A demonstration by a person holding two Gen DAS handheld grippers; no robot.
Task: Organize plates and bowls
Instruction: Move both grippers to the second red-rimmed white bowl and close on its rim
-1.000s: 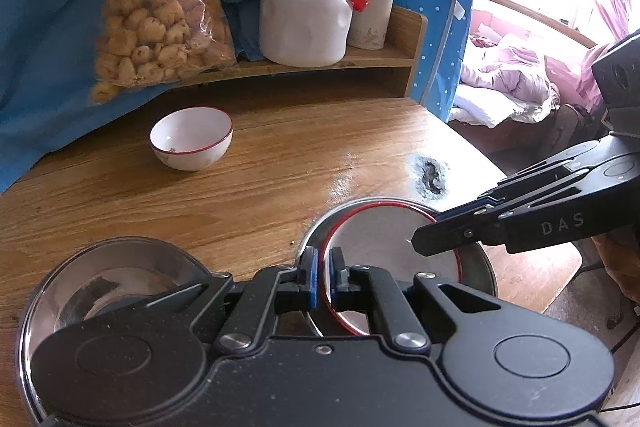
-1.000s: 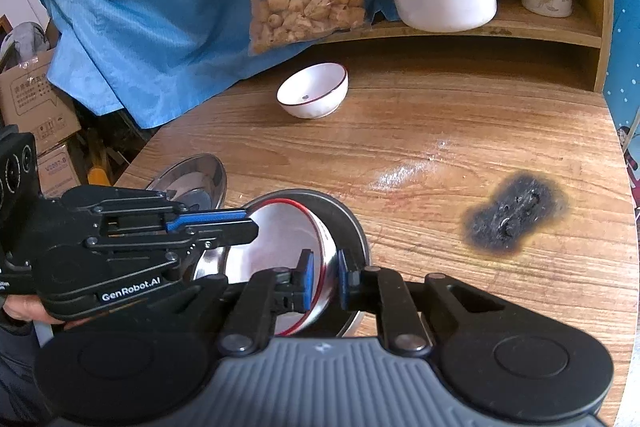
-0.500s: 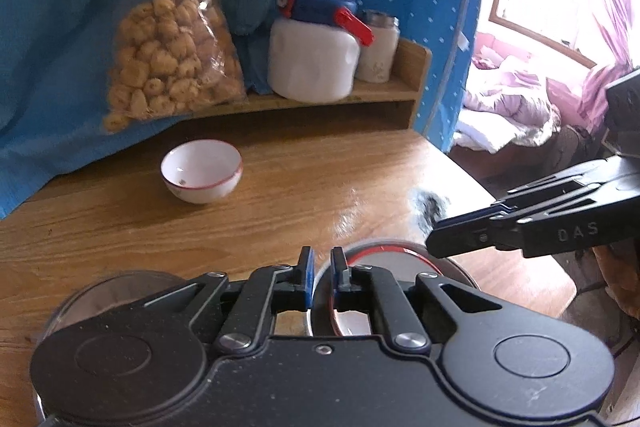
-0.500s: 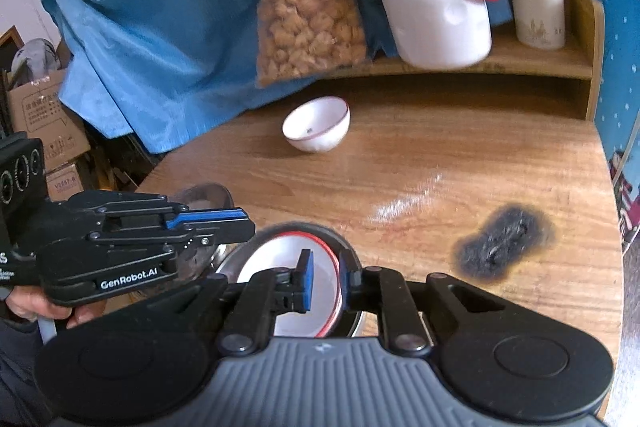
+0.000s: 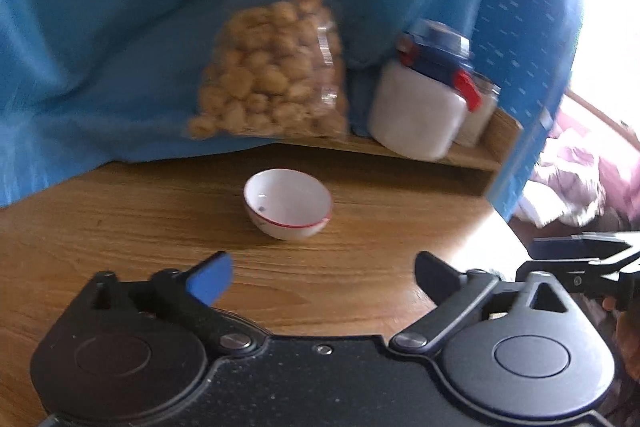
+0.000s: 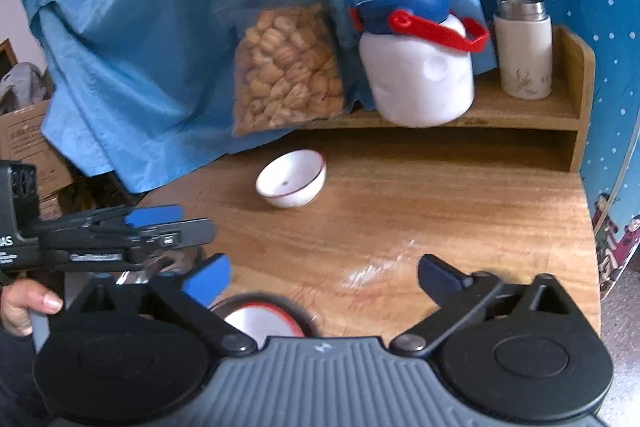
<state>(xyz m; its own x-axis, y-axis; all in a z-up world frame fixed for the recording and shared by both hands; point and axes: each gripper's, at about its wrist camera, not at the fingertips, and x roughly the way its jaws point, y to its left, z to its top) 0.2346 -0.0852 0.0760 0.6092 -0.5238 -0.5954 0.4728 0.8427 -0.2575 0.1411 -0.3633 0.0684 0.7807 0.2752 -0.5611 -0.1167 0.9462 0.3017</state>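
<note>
A white bowl with a red rim (image 5: 288, 203) stands alone on the wooden table, ahead of both grippers; it also shows in the right wrist view (image 6: 291, 179). My left gripper (image 5: 324, 277) is open and empty, raised above the table. My right gripper (image 6: 324, 277) is open and empty. Just below it a second red-rimmed white bowl (image 6: 262, 321) sits inside a metal plate (image 6: 306, 313), mostly hidden by the gripper body. The left gripper (image 6: 176, 223) appears at the left of the right wrist view.
A low wooden shelf (image 6: 532, 115) at the back holds a bag of nuts (image 6: 286, 71), a white jug with a red handle (image 6: 416, 67) and a white flask (image 6: 522, 47). Blue cloth (image 6: 140, 27) hangs behind. The table edge is at the right (image 6: 588, 227).
Both grippers have opened, letting go of the red-rimmed bowl, which now sits in the metal plate. Both have lifted and pulled back, and the views tilt up toward the far bowl.
</note>
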